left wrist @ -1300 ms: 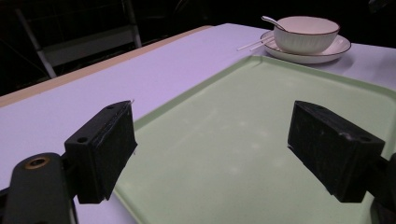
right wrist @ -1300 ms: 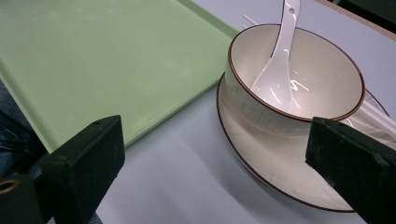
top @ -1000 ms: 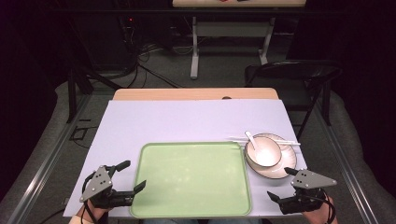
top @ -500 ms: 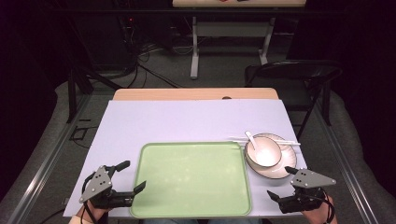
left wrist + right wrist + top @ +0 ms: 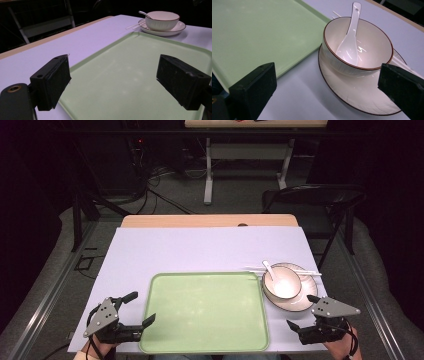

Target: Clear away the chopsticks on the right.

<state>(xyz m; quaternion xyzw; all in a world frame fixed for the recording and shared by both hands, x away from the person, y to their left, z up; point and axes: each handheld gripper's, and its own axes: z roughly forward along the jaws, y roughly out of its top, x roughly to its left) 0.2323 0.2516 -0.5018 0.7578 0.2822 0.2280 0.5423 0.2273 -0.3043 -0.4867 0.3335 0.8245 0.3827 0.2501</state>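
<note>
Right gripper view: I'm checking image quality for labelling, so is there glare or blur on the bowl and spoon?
Right gripper view: bright glare streaks on the spoon and inside the bowl, edges sharp; the near jaws are soft. Left gripper view: the bowl is small but clear, faint light patches on the tray. High view: the room behind is dark, and the tray is evenly lit.

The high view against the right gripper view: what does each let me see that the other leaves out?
The high view alone takes in both grippers, the left gripper and right gripper, each with jaws apart, plus the whole table, a chair and the floor beyond. The right gripper view alone looks down into the bowl, with the spoon resting inside. Both show the green tray, bowl, spoon, plate and chopsticks.
</note>
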